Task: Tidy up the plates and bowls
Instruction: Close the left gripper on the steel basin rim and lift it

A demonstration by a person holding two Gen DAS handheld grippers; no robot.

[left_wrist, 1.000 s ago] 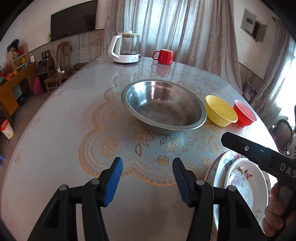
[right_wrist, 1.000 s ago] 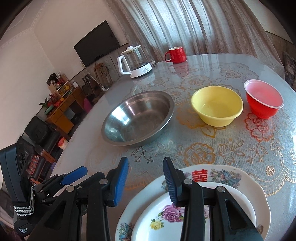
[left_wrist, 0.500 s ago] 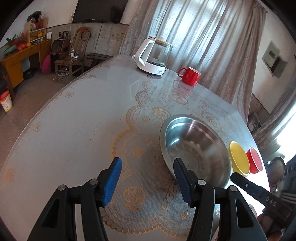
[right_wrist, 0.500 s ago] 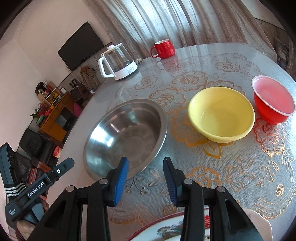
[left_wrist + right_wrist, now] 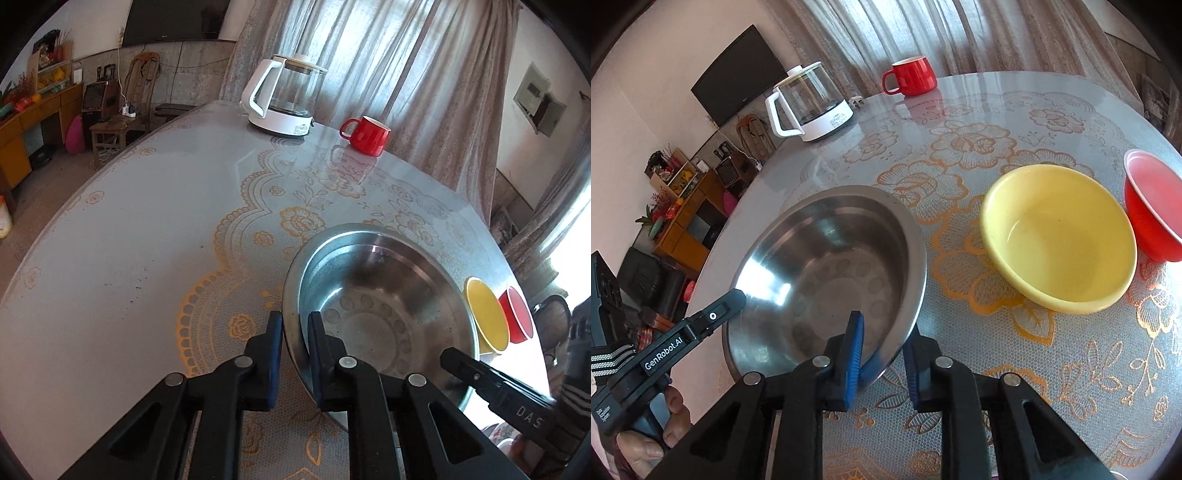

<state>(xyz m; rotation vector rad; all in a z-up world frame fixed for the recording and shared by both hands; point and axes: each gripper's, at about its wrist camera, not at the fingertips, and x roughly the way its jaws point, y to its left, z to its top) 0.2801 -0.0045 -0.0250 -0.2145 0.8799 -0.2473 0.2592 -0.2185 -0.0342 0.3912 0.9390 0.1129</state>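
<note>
A wide steel basin (image 5: 380,295) (image 5: 831,266) sits mid-table on the lace-patterned cloth. My left gripper (image 5: 294,325) straddles its near-left rim, one blue pad outside and one inside, jaws closing onto it. My right gripper (image 5: 882,339) straddles the near-right rim the same way, jaws closing, with the rim pinched between its pads. A yellow bowl (image 5: 1060,236) (image 5: 487,317) and a red bowl (image 5: 1148,199) (image 5: 519,317) stand to the right of the basin. A sliver of a flowered plate (image 5: 498,435) shows at the lower right edge.
A glass kettle (image 5: 284,99) (image 5: 809,103) and a red mug (image 5: 369,136) (image 5: 912,75) stand at the table's far side. The round table's edge (image 5: 110,173) curves off to the left, with a chair (image 5: 122,110) and cabinets beyond. A person's hand (image 5: 665,417) grips the left tool.
Both grippers travelled from over the flowered plates to the steel basin. Their jaws, wide apart before, have narrowed around the basin's rim on either side.
</note>
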